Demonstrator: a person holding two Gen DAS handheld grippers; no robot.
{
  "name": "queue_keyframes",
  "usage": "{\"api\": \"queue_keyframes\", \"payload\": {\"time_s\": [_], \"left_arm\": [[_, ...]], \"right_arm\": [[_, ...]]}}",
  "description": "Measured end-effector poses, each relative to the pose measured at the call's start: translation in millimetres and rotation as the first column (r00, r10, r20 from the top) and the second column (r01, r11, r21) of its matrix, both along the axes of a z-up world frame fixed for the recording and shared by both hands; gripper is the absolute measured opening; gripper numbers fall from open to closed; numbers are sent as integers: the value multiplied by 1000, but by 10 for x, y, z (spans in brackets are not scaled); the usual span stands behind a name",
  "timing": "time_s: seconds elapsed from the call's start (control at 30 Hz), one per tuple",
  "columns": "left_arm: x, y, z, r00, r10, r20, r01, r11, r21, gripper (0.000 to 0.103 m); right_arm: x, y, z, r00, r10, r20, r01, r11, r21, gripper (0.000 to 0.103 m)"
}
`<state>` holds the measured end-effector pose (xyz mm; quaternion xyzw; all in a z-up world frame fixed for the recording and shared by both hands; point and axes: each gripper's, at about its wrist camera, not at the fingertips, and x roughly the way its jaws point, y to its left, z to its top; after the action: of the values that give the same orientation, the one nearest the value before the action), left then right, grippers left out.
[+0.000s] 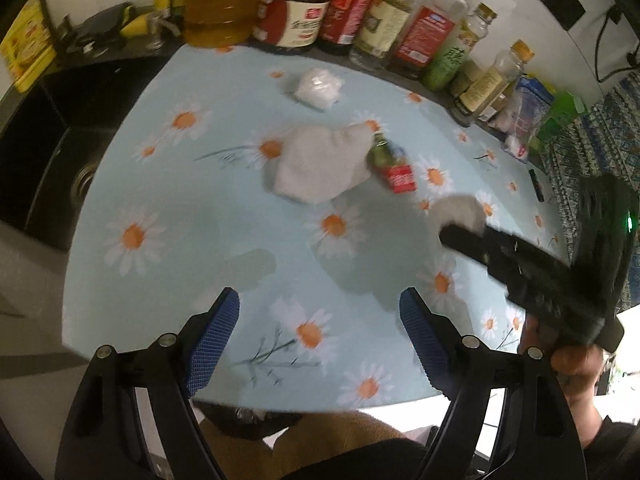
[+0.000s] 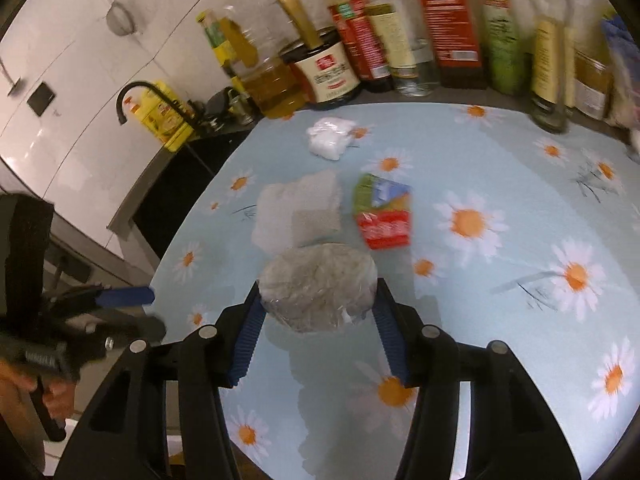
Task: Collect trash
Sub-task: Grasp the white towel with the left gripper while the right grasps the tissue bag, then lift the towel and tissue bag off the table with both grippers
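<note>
My right gripper [image 2: 318,298] is shut on a crumpled grey plastic wad [image 2: 318,286], held just above the daisy-print tablecloth [image 2: 500,288]; the same wad [image 1: 460,210] shows at the tip of that gripper in the left wrist view. Beyond it lie a pale crumpled tissue [image 2: 298,212], a flattened red and green wrapper [image 2: 382,210] and a white plastic ball [image 2: 332,138]. My left gripper [image 1: 320,316] hangs open over the cloth near the table's front edge, nothing between its blue pads. From there the tissue [image 1: 320,164], wrapper [image 1: 394,166] and white ball [image 1: 318,86] lie ahead.
A row of oil and sauce bottles [image 2: 332,68] lines the back of the table. A dark sink [image 1: 60,160] with a black tap [image 2: 132,96] lies to the left. Bags and packets [image 1: 532,112] crowd the right back corner. A person's hand [image 1: 568,360] holds the right gripper.
</note>
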<state>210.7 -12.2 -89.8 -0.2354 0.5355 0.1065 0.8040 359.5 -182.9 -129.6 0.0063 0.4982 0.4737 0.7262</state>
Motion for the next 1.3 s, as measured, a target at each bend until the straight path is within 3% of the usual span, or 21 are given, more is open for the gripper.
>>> {"api": "queue_keyframes", "payload": {"time_s": [0.2, 0.6, 0.73, 1.0, 1.3], "left_arm": [[327, 1, -101, 1000, 1, -13, -1, 999, 41, 80], [876, 86, -329, 999, -24, -40, 27, 996, 87, 81], [974, 145, -394, 999, -7, -46, 12, 994, 110, 88], [1176, 223, -504, 998, -6, -57, 11, 995, 95, 88], [1389, 237, -596, 998, -20, -53, 27, 990, 140, 84]], "right_arm": [[-63, -357, -46, 999, -29, -18, 30, 999, 35, 54], [-75, -628, -162, 998, -42, -48, 44, 998, 37, 54], [-42, -692, -189, 997, -53, -54, 55, 998, 34, 54], [-35, -717, -263, 995, -49, -81, 52, 998, 30, 54], [0, -723, -242, 996, -46, -70, 48, 998, 29, 54]]}}
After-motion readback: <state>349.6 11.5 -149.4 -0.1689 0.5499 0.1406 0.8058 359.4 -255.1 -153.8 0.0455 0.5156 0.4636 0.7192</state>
